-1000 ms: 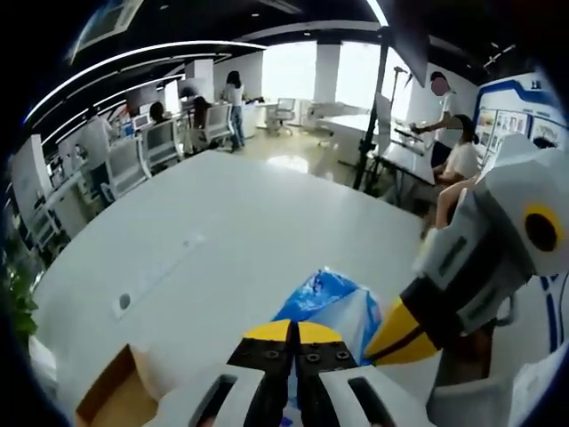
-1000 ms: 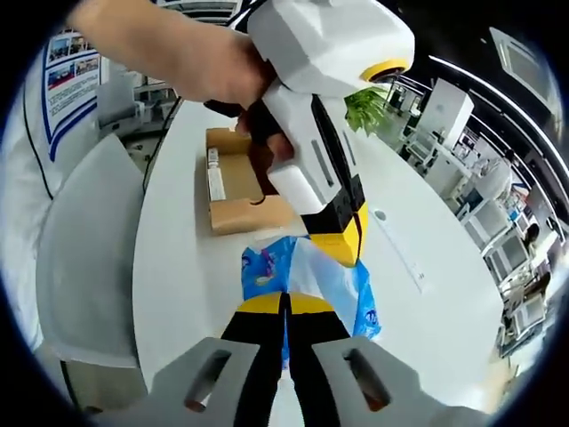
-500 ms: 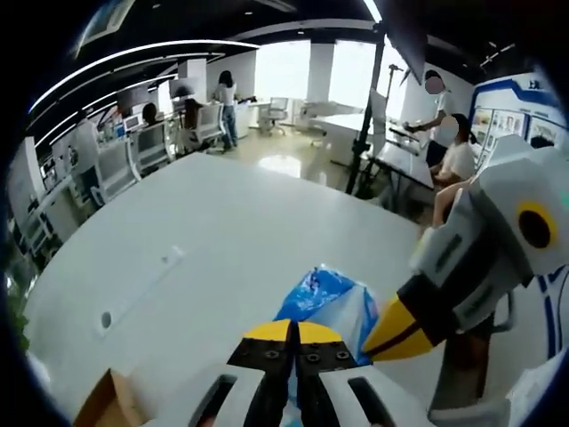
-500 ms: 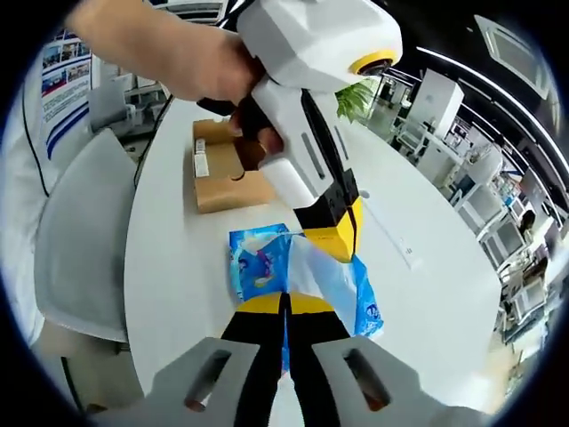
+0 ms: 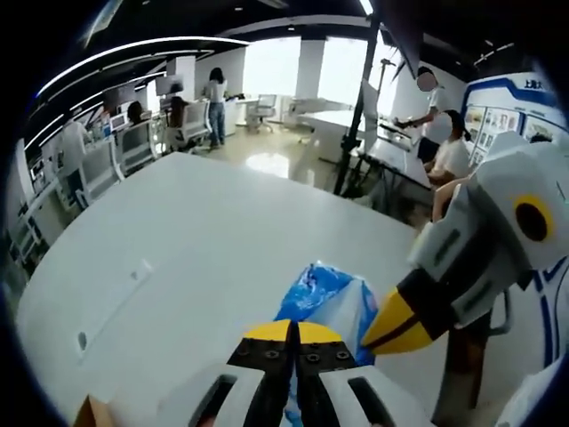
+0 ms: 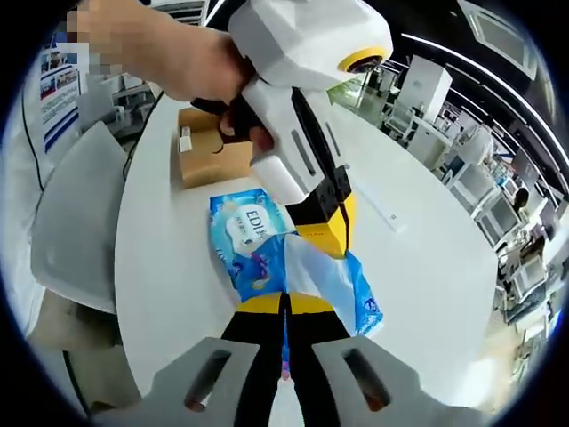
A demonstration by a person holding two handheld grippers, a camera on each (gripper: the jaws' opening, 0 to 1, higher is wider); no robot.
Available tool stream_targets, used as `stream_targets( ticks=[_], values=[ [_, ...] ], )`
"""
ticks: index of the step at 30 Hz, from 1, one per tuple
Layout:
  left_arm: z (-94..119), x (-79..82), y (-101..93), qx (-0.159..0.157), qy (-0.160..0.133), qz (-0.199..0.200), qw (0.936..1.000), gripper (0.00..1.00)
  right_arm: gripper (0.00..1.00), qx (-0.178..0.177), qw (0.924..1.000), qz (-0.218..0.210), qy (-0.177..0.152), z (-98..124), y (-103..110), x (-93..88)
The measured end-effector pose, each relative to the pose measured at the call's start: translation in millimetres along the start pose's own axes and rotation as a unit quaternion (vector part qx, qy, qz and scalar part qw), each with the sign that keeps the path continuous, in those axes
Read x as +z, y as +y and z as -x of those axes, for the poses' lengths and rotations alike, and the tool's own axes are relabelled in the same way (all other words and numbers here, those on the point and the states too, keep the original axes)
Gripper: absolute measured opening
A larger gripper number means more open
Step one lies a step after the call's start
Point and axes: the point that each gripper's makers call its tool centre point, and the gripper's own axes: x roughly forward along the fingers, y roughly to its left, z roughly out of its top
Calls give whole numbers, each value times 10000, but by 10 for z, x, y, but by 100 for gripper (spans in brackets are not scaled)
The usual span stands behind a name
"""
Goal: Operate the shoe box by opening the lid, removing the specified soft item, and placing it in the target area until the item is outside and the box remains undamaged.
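Blue soft pack (image 5: 324, 298) between both closed hand-held grippers: left (image 5: 294, 336), right (image 5: 391, 331).

You've got a big white tabletop (image 6: 169, 267) here, with a brown cardboard shoe box (image 6: 213, 156) sitting on it and a blue-and-white tissue pack (image 6: 253, 245) lying just beside it.

Soft pack (image 6: 258, 253): glossy, crinkled blue-and-white plastic film. Beyond it on the smooth, matt white table (image 6: 169, 276), the shoe box (image 6: 209, 151) is matt brown cardboard. Left gripper (image 6: 322, 236): glossy white plastic shell.
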Motion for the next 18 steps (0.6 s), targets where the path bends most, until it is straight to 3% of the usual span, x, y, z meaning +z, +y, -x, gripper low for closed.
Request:
stream_targets(
  ticks=[10, 18],
  values=[
    [-278, 63, -111, -180, 60, -51, 9998, 0, 0, -103, 9997, -211, 116, 49, -94, -309],
    [-517, -15, -174, -282, 179, -35, 9994, 0, 0, -143, 9988, -407, 215, 30, -144, -537]
  ],
)
